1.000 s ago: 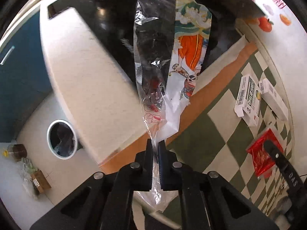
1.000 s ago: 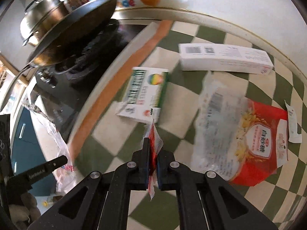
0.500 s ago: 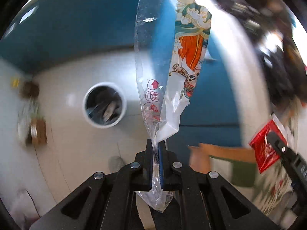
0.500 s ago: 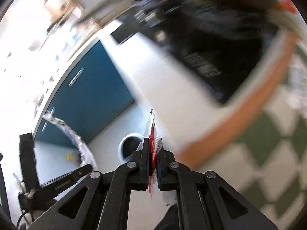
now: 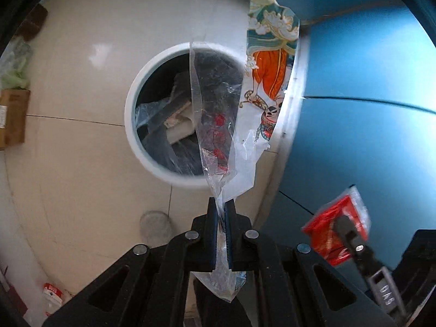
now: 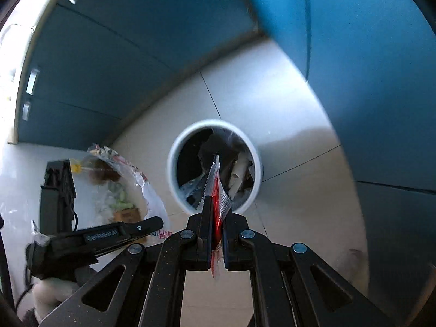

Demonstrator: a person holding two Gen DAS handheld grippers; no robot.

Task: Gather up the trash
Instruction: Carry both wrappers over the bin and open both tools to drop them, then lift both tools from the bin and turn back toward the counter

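My left gripper is shut on a long clear plastic wrapper with a printed cartoon figure. The wrapper hangs in front of the round white trash bin on the floor. My right gripper is shut on a small red sachet with a serrated edge, held over the same bin, which holds several pieces of rubbish. The red sachet and right gripper also show low right in the left wrist view. The left gripper and its wrapper show low left in the right wrist view.
Blue cabinet doors stand close behind and beside the bin. The floor is pale tile. A cardboard box and a green bag lie at the left. A small clear disc lies on the floor near the bin.
Both grippers have swung from the countertop down to the floor and closed in on the bin, each still holding its piece of trash. The bin looks much larger now.
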